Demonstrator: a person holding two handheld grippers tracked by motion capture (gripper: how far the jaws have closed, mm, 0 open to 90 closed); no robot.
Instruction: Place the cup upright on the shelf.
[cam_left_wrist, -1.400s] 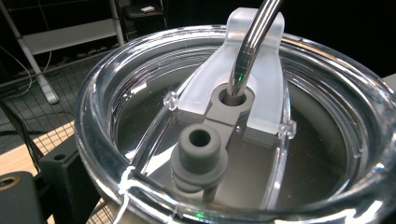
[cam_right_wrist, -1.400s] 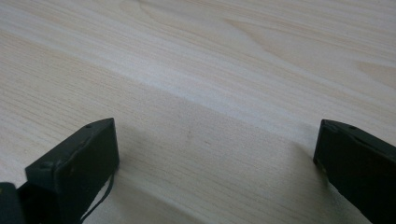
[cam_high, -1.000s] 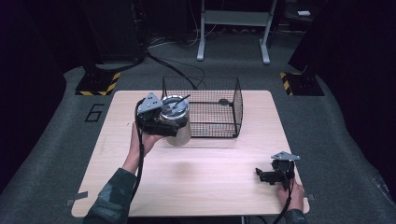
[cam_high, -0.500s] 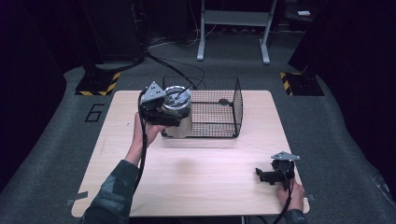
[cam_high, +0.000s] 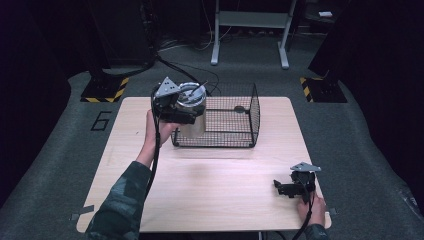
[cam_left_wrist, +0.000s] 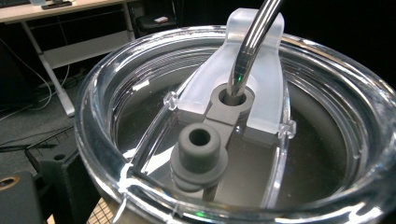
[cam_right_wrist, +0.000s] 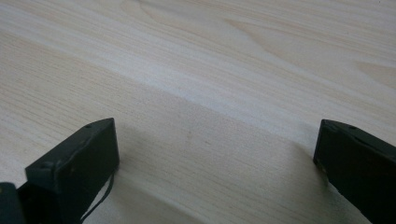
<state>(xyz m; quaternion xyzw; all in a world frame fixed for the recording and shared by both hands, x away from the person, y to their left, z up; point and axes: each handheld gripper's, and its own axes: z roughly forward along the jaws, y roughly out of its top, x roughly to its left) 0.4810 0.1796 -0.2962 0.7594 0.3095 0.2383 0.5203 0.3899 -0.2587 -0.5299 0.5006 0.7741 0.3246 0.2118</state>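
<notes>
Dark carpeted floor surrounds a light wooden table, on whose far half a black wire basket stands with its open top upward. A steel tumbler with a clear lid and a metal straw is held by the left gripper at the basket's near-left corner, above the rim; its long axis is upright, slightly tilted. The grip is judged to be a pinch on the tumbler's body, since the tumbler is carried off the table. The basket interior lies to the right of and beyond the tumbler, so the coming move is judged to be a short carry rightward and down. The right gripper rests near the table's near-right corner, well apart, jaws spread and nothing between them. No brand or label can be read on the tumbler; a figure "6" is marked on the floor left of the table.
</notes>
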